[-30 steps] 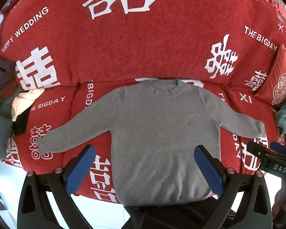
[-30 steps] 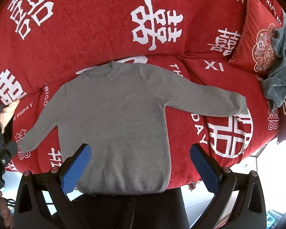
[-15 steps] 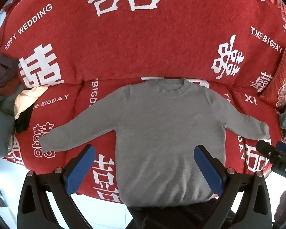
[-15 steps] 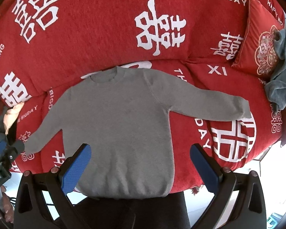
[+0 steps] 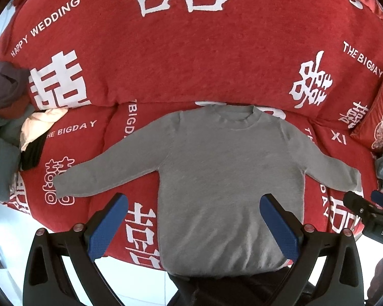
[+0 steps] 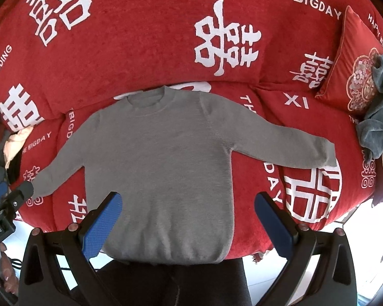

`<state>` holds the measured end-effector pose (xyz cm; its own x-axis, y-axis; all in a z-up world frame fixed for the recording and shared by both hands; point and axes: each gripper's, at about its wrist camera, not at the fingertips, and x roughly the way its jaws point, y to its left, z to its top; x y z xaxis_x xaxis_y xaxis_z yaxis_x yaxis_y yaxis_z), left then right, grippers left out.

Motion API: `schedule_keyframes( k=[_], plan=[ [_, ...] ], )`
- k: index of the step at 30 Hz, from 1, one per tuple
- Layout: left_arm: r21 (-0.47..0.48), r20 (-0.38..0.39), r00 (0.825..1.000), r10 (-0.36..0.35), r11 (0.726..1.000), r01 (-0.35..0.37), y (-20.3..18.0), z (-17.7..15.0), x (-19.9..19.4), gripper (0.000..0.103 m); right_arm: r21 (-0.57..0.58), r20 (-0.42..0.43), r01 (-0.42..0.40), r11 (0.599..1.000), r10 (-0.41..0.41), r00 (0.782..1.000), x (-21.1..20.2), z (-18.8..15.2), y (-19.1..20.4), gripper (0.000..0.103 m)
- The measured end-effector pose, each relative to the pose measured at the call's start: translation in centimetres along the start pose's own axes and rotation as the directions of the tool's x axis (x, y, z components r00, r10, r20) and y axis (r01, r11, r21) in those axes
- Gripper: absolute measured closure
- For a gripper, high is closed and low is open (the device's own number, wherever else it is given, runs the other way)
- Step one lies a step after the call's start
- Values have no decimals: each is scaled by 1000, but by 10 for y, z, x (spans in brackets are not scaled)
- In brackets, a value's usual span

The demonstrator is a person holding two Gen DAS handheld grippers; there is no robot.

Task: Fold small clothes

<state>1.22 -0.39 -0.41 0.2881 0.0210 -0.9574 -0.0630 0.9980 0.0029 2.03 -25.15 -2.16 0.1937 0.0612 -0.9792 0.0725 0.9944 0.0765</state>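
Note:
A grey long-sleeved sweater [image 5: 227, 173] lies flat, front up, on the seat of a red sofa [image 5: 191, 51], both sleeves spread out; it also shows in the right wrist view [image 6: 160, 158]. Its hem hangs at the seat's front edge. My left gripper [image 5: 194, 227] is open and empty, held above the hem on the sweater's left side. My right gripper [image 6: 189, 224] is open and empty above the hem on the sweater's right side. Each gripper's tip shows at the edge of the other's view.
A pile of clothes [image 5: 10, 127] lies on the sofa's left end. A red cushion [image 6: 355, 66] with a grey-blue cloth [image 6: 380, 117] draped on it stands at the right end. White floor shows below the seat edge. Dark trouser legs [image 6: 171, 283] are below.
Both grippers have drifted slightly, so the sweater sits a little lower and more to the right in each view. Both grippers stay open; the sweater has not moved.

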Motion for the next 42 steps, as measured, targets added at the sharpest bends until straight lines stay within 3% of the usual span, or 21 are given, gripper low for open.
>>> schedule_keyframes(
  k=[8,19,30,35,42],
  plan=[
    [-11,-16,1000,-4,1000,4,2,-2,5,0,-30,35,40,999,-39,999,0,0,6,0],
    [-28,-76,997,31,999,-33,9,-3,31,0,-17,12,8,1000,-8,1000,14,8,6,0],
    [-33,-199,978,57,997,-65,20,-20,112,0,-35,-65,9,999,-12,998,92,-2,13,0],
    [2,-205,977,63,998,-65,15,-27,140,0,-1,-45,-19,1000,19,999,116,-3,10,0],
    [-62,-245,969,36,997,-53,22,-32,189,0,-35,-71,-25,999,22,997,168,-2,17,0]
  ],
)
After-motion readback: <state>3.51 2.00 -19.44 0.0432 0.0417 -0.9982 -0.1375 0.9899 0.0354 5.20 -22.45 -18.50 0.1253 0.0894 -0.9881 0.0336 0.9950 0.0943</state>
